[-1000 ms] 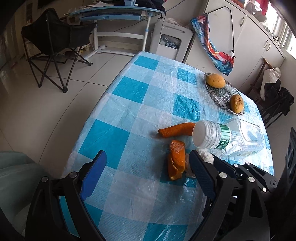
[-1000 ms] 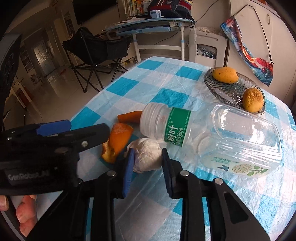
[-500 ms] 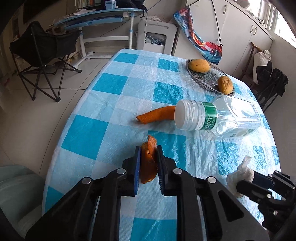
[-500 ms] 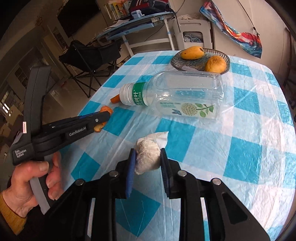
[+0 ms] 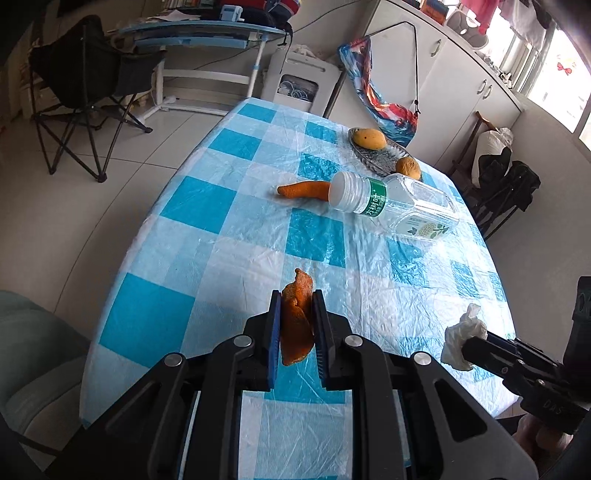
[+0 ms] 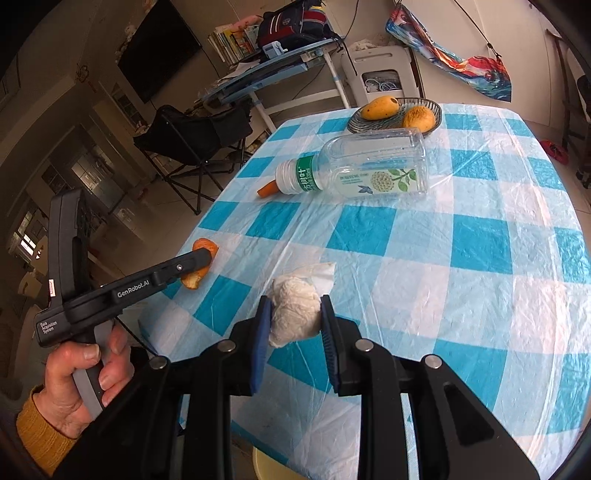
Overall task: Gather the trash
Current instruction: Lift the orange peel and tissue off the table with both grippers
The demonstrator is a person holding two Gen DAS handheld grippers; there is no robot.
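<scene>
My left gripper [image 5: 295, 306] is shut on a curled piece of orange peel [image 5: 295, 325] and holds it above the near part of the blue-checked table [image 5: 207, 206]. In the right wrist view that gripper [image 6: 203, 258] shows from the side with the orange peel [image 6: 197, 278] in it. My right gripper [image 6: 293, 310] is shut on a crumpled white tissue [image 6: 295, 314], also seen as a tissue [image 5: 461, 341] at the lower right of the left wrist view. A second peel strip [image 5: 303, 189] and an empty plastic bottle [image 5: 395, 206] lie on the table.
A glass dish [image 5: 373, 157] with two fruits stands at the table's far side. A black folding chair [image 5: 81, 85] and a blue desk [image 5: 207, 33] are beyond the table on the tiled floor. A hand [image 6: 77, 373] grips the left tool.
The left gripper went from open around the peel to shut on it, then drew back toward the near table edge. The right gripper carried the tissue back and away from the bottle.
</scene>
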